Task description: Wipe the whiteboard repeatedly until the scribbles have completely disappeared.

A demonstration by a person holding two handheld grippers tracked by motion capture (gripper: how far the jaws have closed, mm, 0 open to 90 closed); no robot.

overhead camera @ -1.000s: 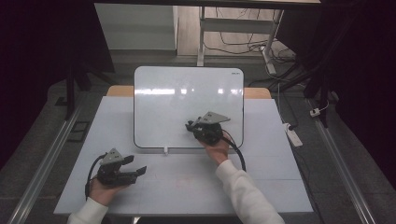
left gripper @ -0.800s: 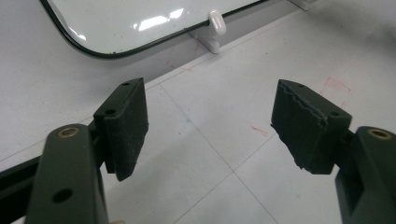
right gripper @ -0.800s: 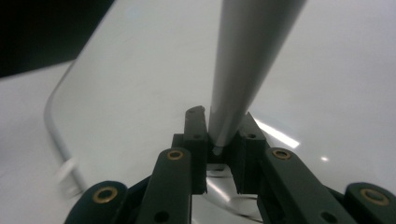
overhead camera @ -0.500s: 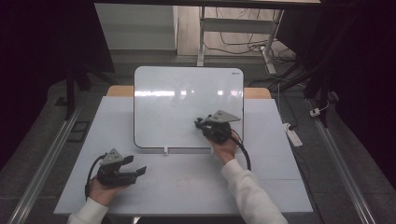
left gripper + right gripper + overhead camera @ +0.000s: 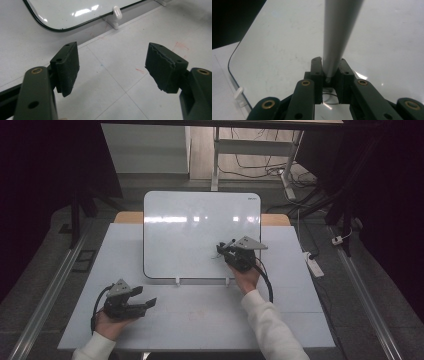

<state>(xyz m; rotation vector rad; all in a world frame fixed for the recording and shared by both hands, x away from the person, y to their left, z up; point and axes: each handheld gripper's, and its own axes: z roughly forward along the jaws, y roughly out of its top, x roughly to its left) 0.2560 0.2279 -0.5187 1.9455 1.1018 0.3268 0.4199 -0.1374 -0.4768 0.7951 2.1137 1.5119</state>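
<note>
The grey pen (image 5: 337,35) is sitting clamped between the two jaws of my right gripper (image 5: 329,66), its barrel running up and away from the jaws in the right gripper view; I cannot make out its tip. I am holding that gripper (image 5: 239,254) over the lower right part of the whiteboard (image 5: 190,230), and whether the pen is touching the board's surface I cannot tell. The whiteboard is leaning on two small white clips (image 5: 177,281) at its lower edge, and its face is showing only glare from the lights.

My left gripper (image 5: 134,301) is resting low over the white table (image 5: 200,320), near the front left, well apart from the board. Its jaws are standing wide apart with nothing between them; in the left gripper view (image 5: 112,67) the bare tabletop is showing in the gap, with the board's rounded black-edged corner (image 5: 50,27) and one clip (image 5: 117,12) beyond

My sleeves are coming in from the bottom of the high view
</note>
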